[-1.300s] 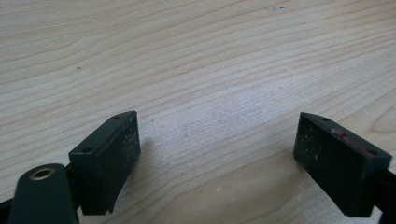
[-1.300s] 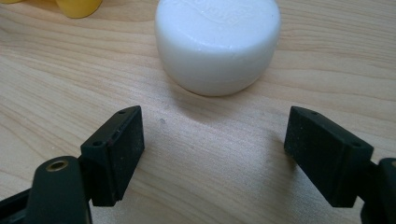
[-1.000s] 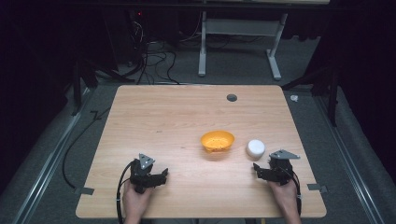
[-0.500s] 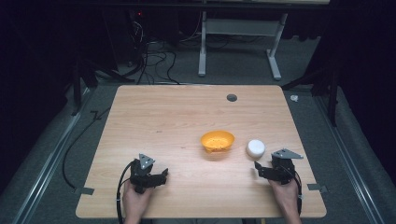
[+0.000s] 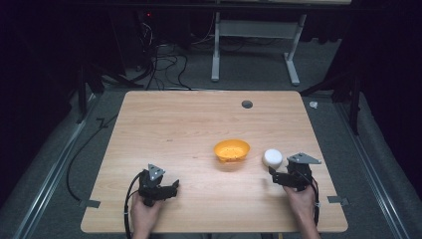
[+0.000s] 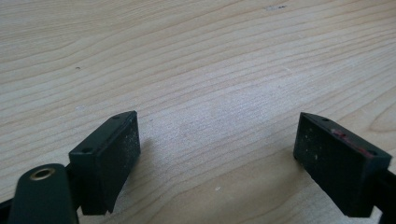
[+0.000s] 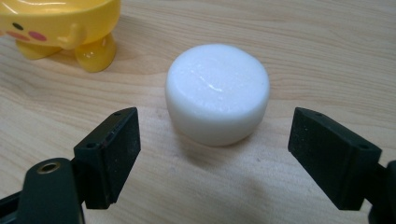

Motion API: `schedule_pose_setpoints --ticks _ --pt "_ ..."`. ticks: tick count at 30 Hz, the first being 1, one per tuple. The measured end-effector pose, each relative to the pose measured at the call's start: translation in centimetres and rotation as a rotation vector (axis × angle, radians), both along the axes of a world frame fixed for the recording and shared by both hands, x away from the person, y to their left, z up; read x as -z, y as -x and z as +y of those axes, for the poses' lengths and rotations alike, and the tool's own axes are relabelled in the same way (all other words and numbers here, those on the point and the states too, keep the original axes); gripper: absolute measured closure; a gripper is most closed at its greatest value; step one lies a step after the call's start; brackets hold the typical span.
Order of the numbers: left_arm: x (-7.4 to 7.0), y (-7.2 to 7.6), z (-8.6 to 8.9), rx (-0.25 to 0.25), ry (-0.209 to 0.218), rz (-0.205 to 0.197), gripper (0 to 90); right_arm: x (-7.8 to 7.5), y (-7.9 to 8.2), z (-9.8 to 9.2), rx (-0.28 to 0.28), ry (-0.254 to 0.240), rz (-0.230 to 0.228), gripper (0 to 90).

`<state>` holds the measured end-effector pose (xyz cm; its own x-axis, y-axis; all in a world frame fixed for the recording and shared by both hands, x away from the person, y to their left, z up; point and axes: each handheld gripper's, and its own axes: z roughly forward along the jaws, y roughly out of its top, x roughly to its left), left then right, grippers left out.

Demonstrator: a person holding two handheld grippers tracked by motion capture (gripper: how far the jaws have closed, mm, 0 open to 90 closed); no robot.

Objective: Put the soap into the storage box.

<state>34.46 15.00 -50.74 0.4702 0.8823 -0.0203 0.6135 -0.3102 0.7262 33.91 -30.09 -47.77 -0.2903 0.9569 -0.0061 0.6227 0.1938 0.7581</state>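
Observation:
A white round puck [image 5: 272, 158] lies on the wooden table [image 5: 189, 124], right of a yellow bowl [image 5: 232, 150]. In the right gripper view the puck [image 7: 217, 100] sits just beyond the jaw tips, and the bowl [image 7: 60, 28] shows a duck face and small feet. My right gripper [image 5: 273, 177] points at the puck from the near side. Its jaws have just been opening and stand wide, with nothing between them [image 7: 218, 150]. My left gripper [image 5: 174, 187] rests low at the front left, open over bare wood [image 6: 212, 154].
A dark round hole [image 5: 247, 104] marks the table's far side. Cables [image 5: 164, 64] and a white desk frame [image 5: 254, 45] lie on the floor behind. Strips of tape [image 5: 89, 203] sit at the front corners.
The right gripper has edged slightly toward the white puck. The left hand has kept still.

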Motion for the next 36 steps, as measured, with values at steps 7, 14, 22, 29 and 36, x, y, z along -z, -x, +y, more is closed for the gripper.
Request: schedule_pose_setpoints --ticks 7,14,22,29,36 --pt "0.0 0.0 0.0 0.0 0.0 0.0 14.9 0.0 -0.9 0.3 0.015 -0.013 -0.003 16.8" --pt "0.0 0.0 0.0 0.0 0.0 0.0 14.9 0.1 -2.3 0.8 0.015 -0.007 0.01 15.1" --pt "0.0 0.0 0.0 0.0 0.0 0.0 15.0 0.7 -3.4 1.1 0.023 0.002 0.033 14.6" --pt "0.0 0.0 0.0 0.0 0.001 0.0 14.9 1.2 -3.8 1.3 0.028 0.006 0.05 14.7" --pt "0.0 0.0 0.0 0.001 0.001 0.0 14.9 1.8 -4.3 1.3 0.035 -0.011 0.075 16.0"
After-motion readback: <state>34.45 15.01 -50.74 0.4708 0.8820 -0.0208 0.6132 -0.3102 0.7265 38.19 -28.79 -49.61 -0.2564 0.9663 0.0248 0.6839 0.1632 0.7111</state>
